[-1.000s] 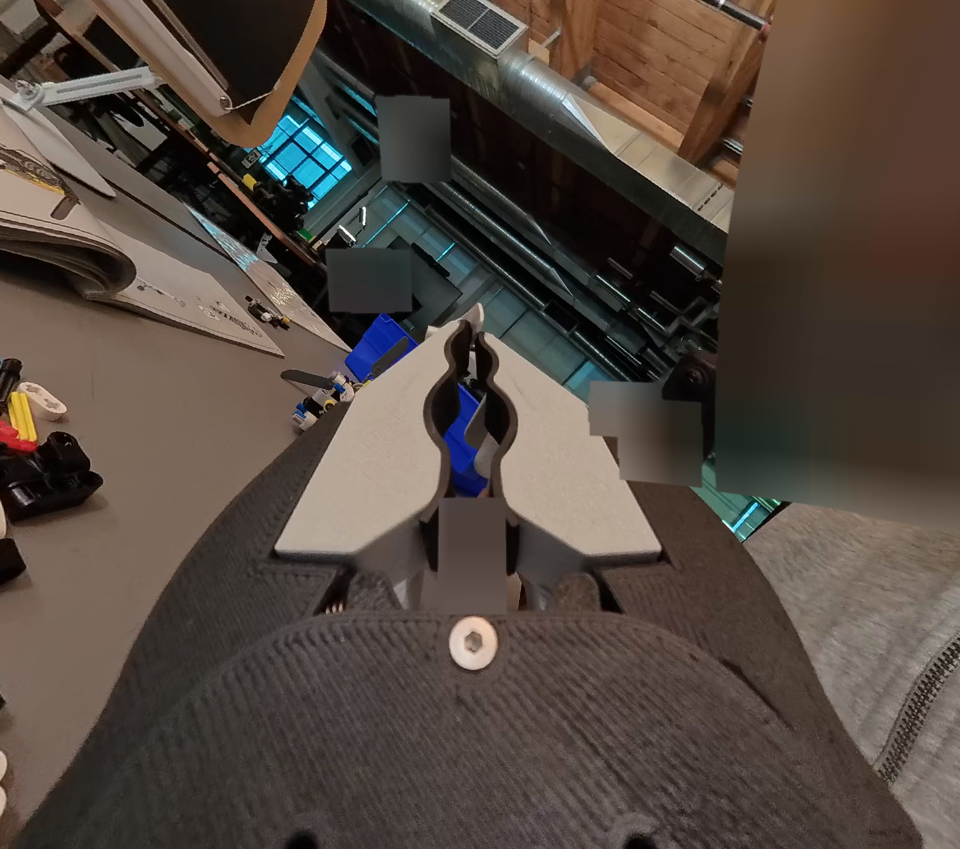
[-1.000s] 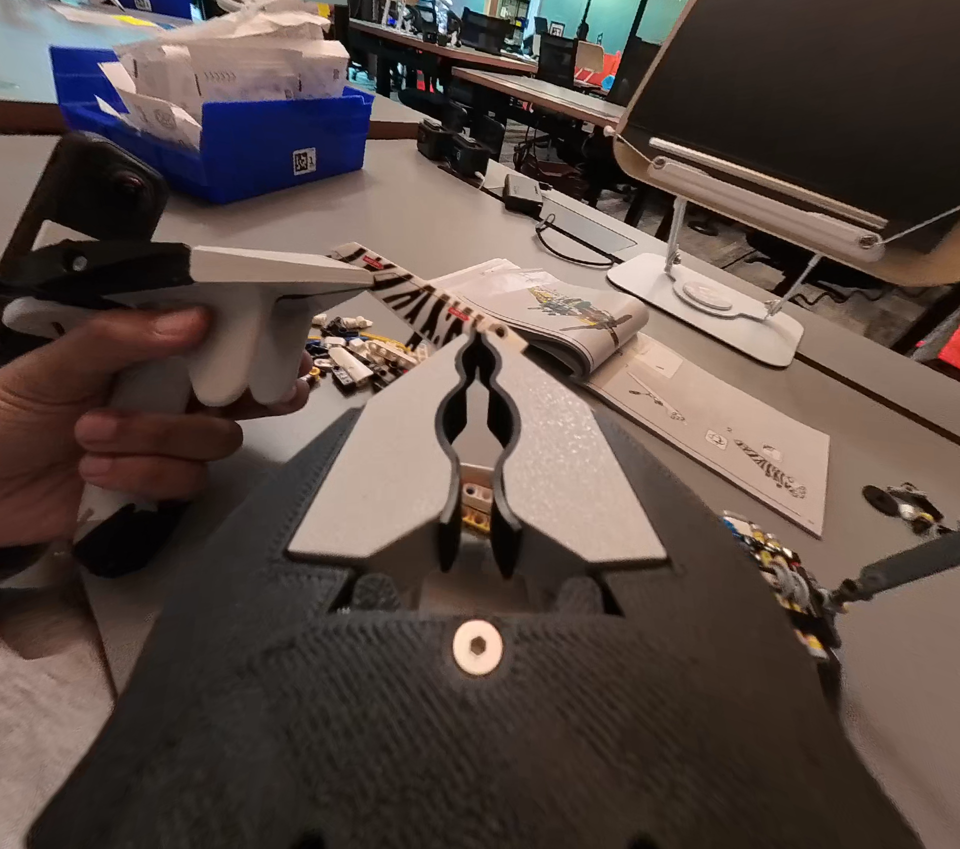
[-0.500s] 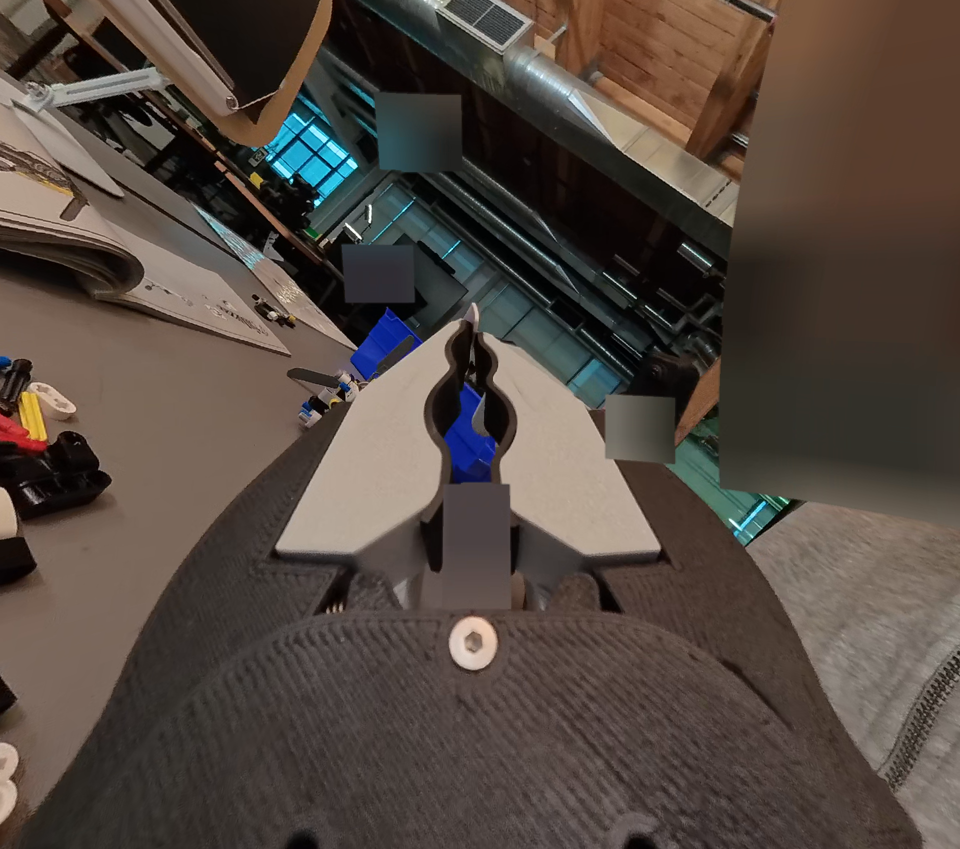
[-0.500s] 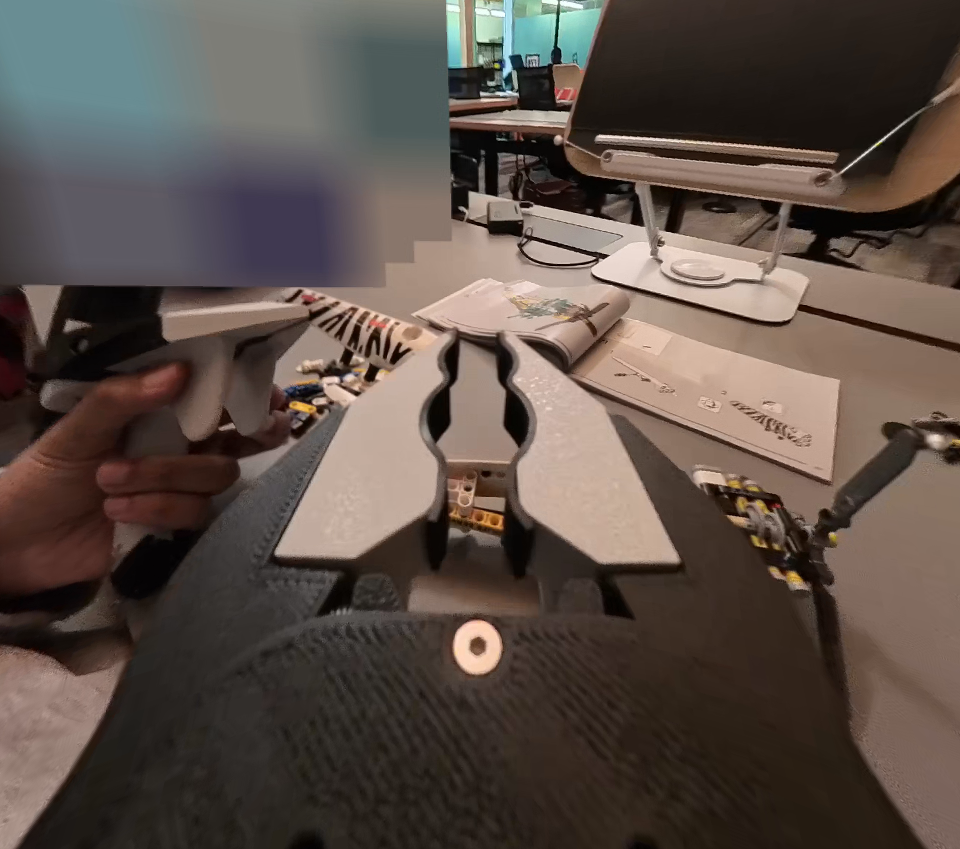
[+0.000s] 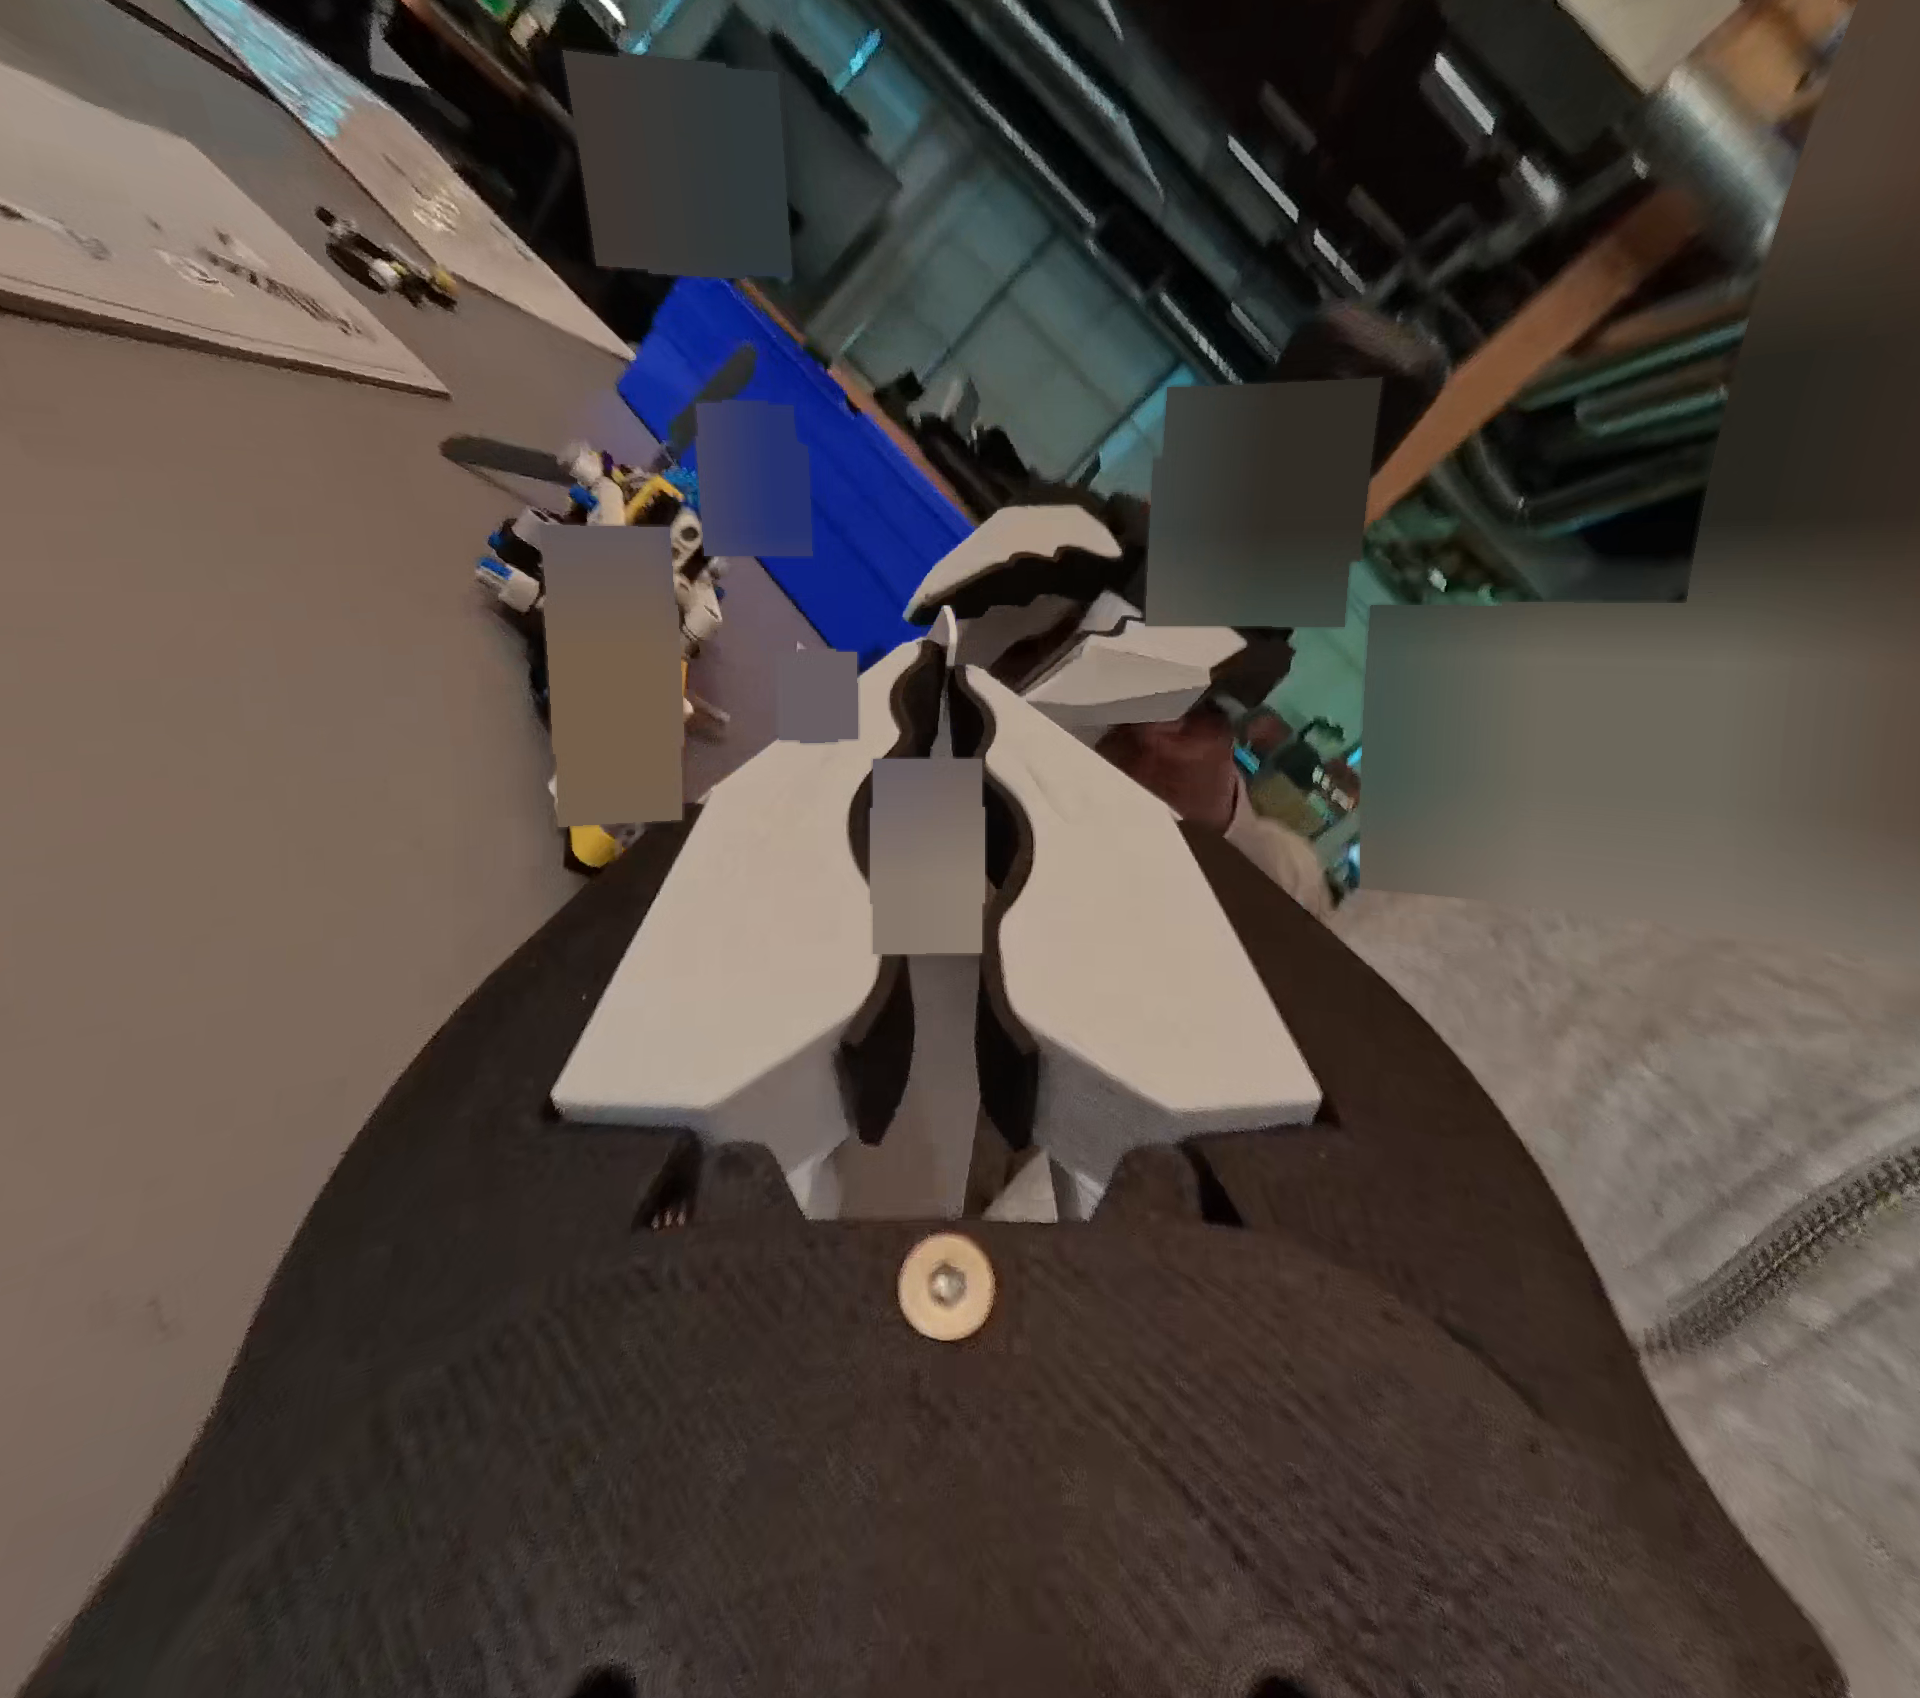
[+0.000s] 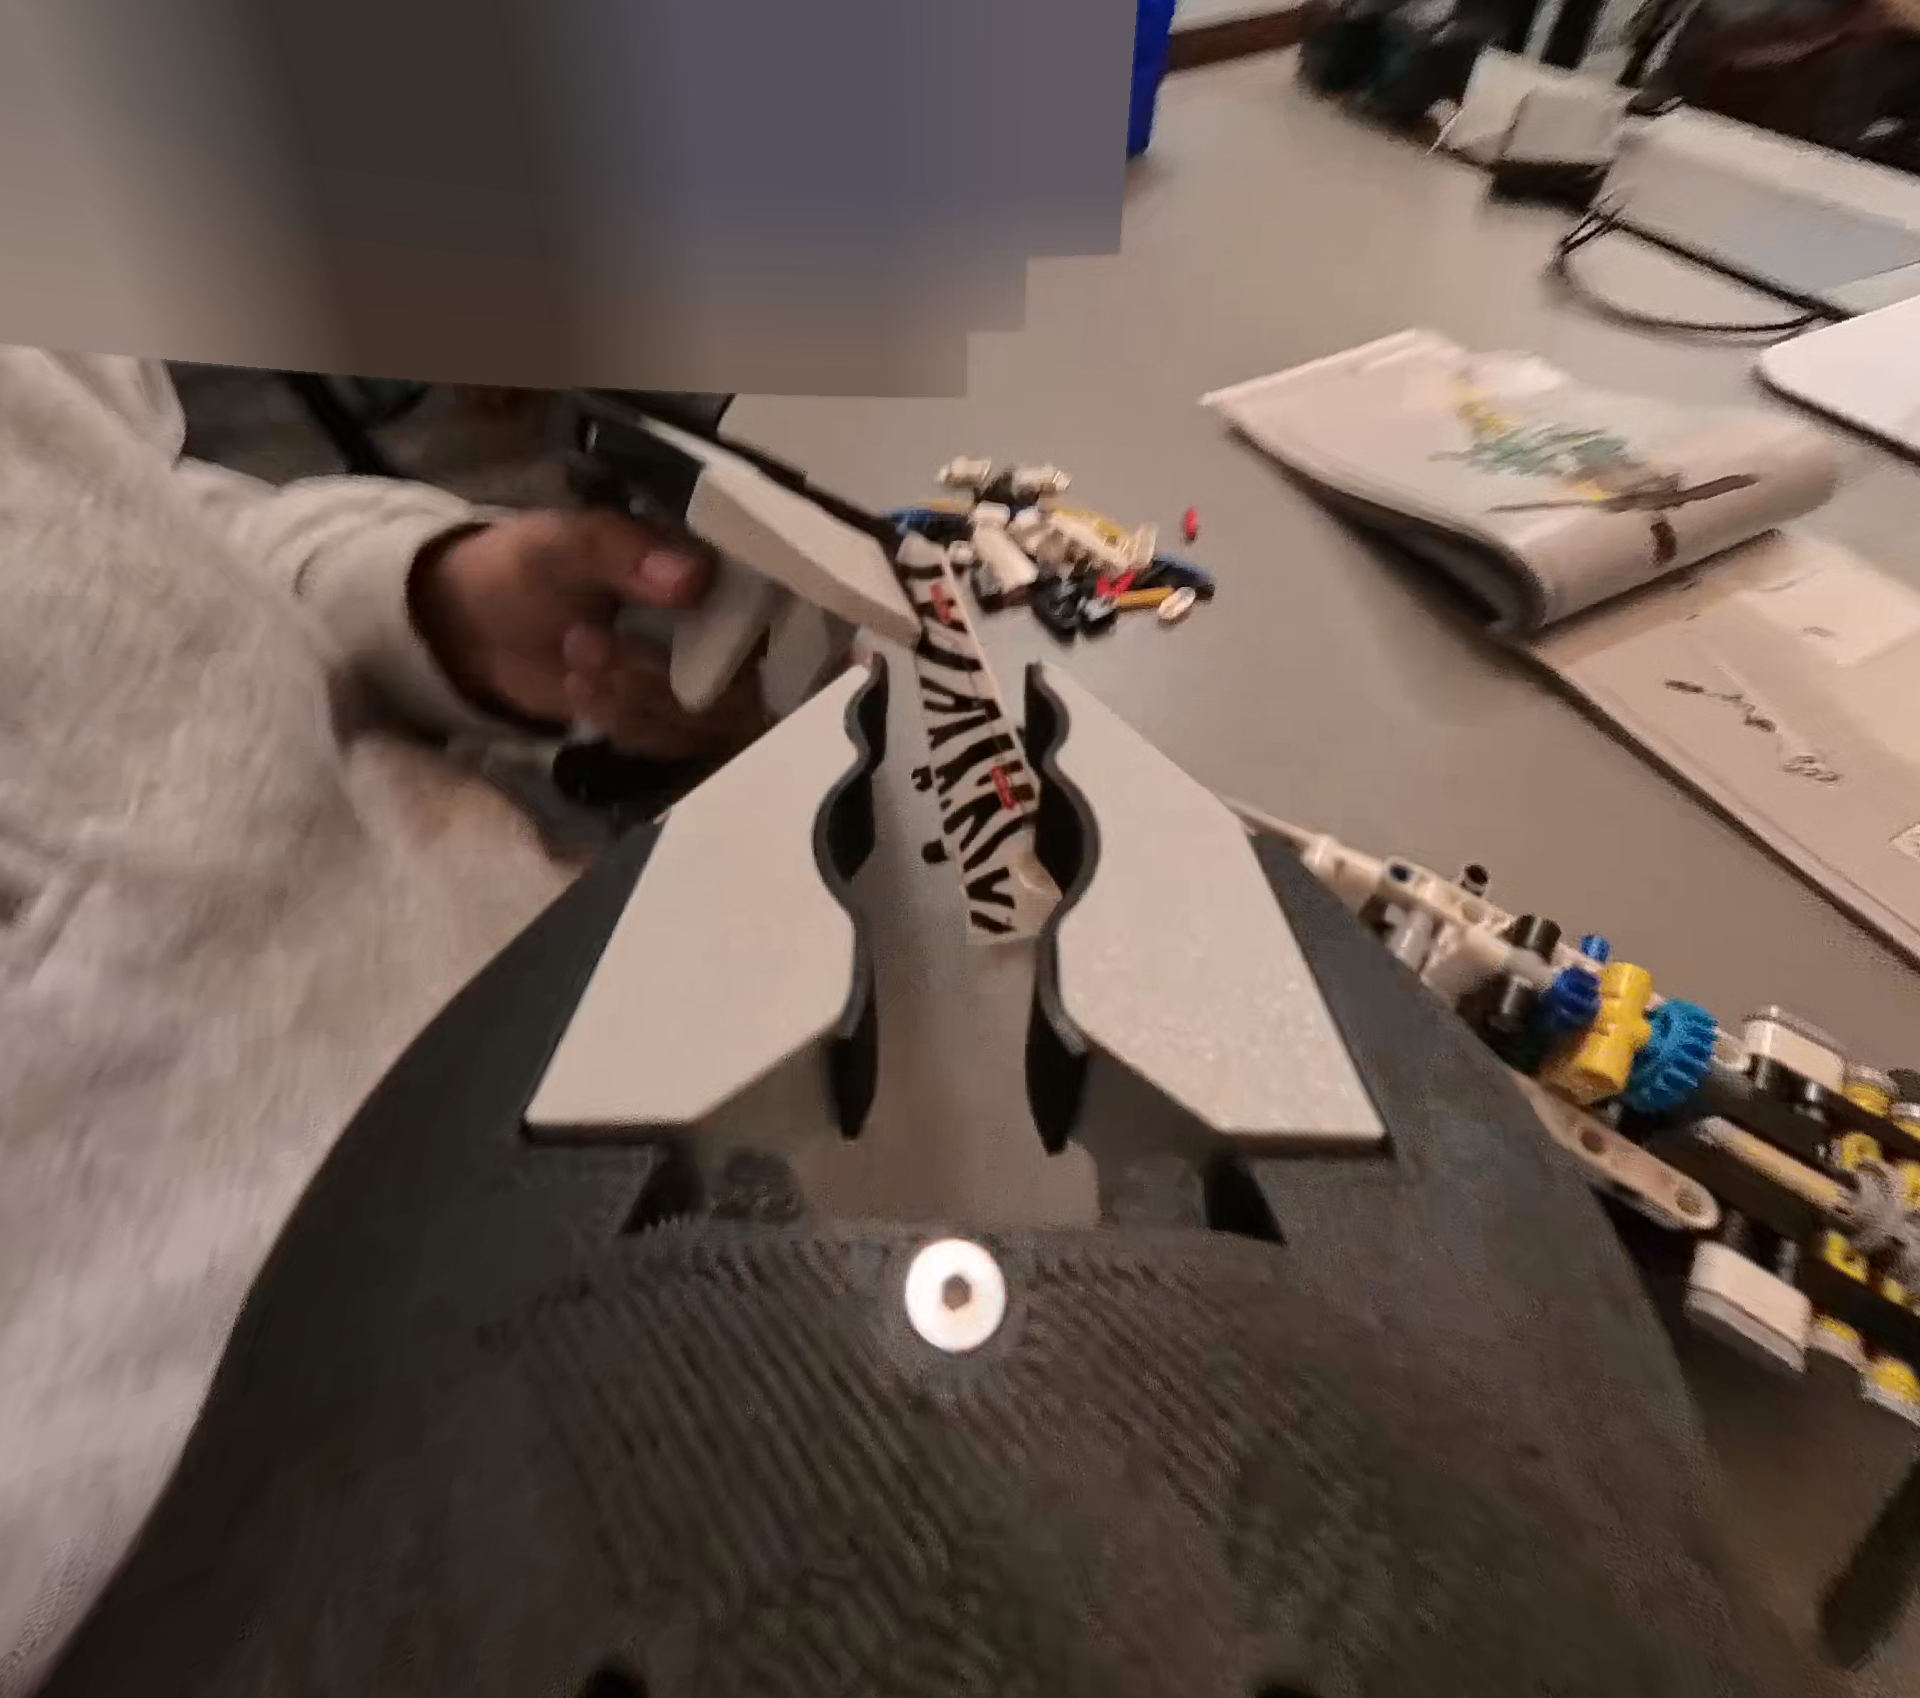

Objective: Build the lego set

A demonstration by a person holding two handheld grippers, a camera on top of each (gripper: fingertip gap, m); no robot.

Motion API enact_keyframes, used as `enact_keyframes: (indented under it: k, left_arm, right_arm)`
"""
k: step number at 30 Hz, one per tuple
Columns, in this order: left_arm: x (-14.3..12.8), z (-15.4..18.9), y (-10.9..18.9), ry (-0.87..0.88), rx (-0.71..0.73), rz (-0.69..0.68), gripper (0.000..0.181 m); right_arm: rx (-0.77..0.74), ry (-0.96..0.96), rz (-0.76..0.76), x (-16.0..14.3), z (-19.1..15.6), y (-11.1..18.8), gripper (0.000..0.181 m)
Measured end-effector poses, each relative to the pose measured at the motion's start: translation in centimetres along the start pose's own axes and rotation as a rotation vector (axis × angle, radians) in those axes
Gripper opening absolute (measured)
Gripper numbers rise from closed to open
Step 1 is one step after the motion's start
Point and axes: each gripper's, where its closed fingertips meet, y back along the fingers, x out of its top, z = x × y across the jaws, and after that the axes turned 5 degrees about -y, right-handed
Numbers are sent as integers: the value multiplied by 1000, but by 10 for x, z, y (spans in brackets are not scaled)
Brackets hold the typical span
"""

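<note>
Our right gripper (image 6: pixel 951 692) has opened wide and moved in around the striped sticker strip (image 6: pixel 966 744). Our left gripper (image 5: pixel 948 682) still pinches that strip's far end, so we can pass it across. Farther off, loose lego pieces (image 6: pixel 1049 547) wait on the table (image 6: pixel 1351 609).

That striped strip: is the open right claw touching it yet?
Cannot tell. In the right wrist view the striped strip lies between the right claw's spread fingers, its lower end by the right finger; blur hides any contact.

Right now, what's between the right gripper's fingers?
The striped sticker strip, held by the left gripper, angles through the open right gripper. Grey table beneath; strip's underside hidden.
</note>
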Motion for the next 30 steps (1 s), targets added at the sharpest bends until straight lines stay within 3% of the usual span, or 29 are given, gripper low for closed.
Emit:
enact_keyframes:
  k: [1,6,12,23,24,30]
  left_arm:
    - [-5,3,-1,-33,-6,-34,0]
    - [-26,17,-8,-151,-46,-186,0]
    - [-35,21,-7,-78,-109,-244,0]
    - [-33,41,2,-22,-284,-231,0]
    - [-34,44,2,-35,-300,-238,0]
    - [-32,42,1,-63,-273,-214,1]
  right_arm:
    - [19,24,-54,-7,-3,3,22]
    - [97,107,-276,-39,-11,16,14]
    - [245,45,-373,-48,-26,18,11]
    - [527,-243,-300,-28,-47,28,10]
    - [540,-256,-305,-28,-48,29,1]
    - [555,-305,-328,-27,-48,30,0]
